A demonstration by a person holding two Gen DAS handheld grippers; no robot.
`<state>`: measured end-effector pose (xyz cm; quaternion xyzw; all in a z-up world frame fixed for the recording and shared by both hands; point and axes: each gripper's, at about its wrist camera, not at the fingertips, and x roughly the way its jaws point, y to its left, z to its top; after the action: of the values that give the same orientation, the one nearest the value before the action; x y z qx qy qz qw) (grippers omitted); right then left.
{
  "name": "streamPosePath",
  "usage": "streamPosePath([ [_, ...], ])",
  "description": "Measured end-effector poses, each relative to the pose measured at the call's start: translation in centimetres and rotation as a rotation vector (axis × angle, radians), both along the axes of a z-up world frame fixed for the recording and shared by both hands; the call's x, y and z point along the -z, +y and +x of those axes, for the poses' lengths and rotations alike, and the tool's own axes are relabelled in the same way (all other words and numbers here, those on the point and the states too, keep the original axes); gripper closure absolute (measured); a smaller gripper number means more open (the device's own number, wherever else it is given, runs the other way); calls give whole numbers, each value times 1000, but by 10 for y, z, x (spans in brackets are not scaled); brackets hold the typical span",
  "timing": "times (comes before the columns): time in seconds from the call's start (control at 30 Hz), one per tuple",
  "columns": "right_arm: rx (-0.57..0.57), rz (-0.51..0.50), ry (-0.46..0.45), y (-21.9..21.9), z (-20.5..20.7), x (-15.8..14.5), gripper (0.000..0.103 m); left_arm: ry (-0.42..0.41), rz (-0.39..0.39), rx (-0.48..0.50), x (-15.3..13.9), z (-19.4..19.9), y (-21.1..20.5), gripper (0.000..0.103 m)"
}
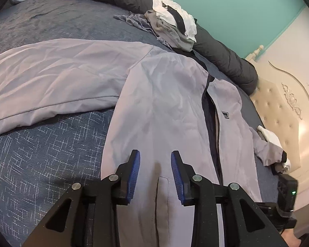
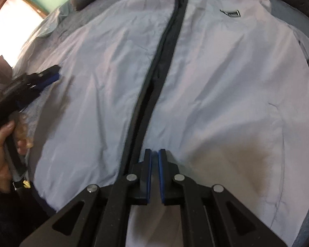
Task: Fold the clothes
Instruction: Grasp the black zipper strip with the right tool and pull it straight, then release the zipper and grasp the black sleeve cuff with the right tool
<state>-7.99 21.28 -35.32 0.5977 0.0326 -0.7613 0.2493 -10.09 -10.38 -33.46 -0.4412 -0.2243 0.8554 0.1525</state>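
A pale grey jacket (image 2: 226, 86) lies front-up and spread flat on the bed (image 1: 41, 144), its dark zipper (image 2: 152, 86) running from near to far down the middle. The left gripper (image 1: 155, 154) hovers over the jacket's left panel with its blue pads spread wide, holding nothing. The right gripper (image 2: 154, 152) sits at the near hem just right of the zipper, pads narrowed to a slim gap; whether they pinch cloth cannot be told. A heap of clothes (image 1: 171, 20) rests at the bed's far side.
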Motion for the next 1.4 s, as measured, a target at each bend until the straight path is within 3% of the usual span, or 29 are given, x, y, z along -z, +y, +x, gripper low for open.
streamPosePath([
  [0.17,-45,58,2,-10,17,11,97,6,2,-6,-2,0,-3,69],
  [0.57,-69,69,-16,-29,35,13,97,14,2,-22,-5,2,-8,68],
  [0.77,-21,-27,-40,-21,27,5,97,8,7,-14,-4,-1,-5,68],
  [0.9,110,-68,13,18,7,-16,96,7,8,-11,-3,-1,-5,68],
  [1.07,296,-44,69,89,-25,-27,93,7,9,-13,-3,-2,-5,68],
  [1.17,403,-21,114,141,-41,-41,83,4,9,-8,-3,-4,0,68],
  [1.23,478,0,168,181,-50,-57,60,3,6,1,-2,-6,5,68],
  [1.4,660,56,305,274,-68,-104,52,-3,-3,22,-1,-13,20,68],
])
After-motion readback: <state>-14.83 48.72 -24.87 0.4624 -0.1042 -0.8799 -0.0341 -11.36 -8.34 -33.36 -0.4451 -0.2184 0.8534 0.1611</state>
